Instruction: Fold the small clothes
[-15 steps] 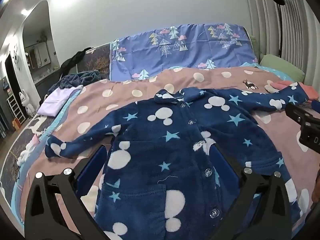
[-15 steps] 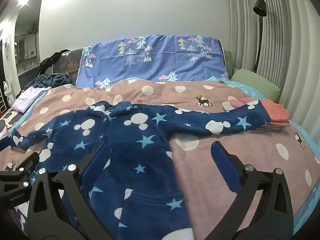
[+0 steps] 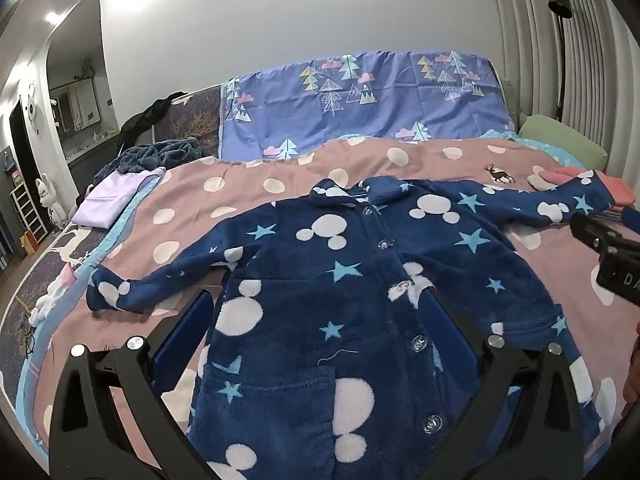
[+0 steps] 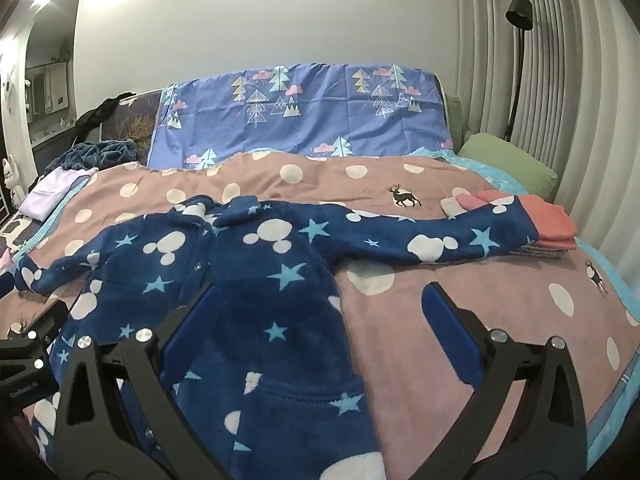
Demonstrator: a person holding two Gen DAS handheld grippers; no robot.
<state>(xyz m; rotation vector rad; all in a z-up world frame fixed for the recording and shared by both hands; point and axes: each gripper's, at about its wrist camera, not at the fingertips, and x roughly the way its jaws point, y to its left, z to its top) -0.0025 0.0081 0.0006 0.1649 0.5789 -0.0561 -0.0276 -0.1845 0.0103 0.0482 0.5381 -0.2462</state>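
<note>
A navy fleece child's jacket [image 3: 340, 280] with white mouse heads, blue stars and a button front lies spread flat on the pink dotted blanket [image 3: 240, 196], both sleeves stretched out. My left gripper [image 3: 316, 320] is open, its blue pads wide apart above the jacket's lower front. My right gripper [image 4: 320, 320] is open over the jacket's right side [image 4: 248, 280] and the bare blanket [image 4: 480, 280]. The right sleeve [image 4: 440, 236] reaches to a stack of folded clothes. Each gripper's body shows at the edge of the other's view.
A stack of folded pink and coral clothes [image 4: 552, 224] sits at the right edge of the bed. A lilac folded garment [image 3: 112, 200] and a dark blue heap [image 3: 156, 156] lie at the back left. A green pillow [image 4: 508, 164] and purple tree-print sheet [image 4: 300, 112] are behind.
Both grippers have shifted slightly; the jacket lies as before.
</note>
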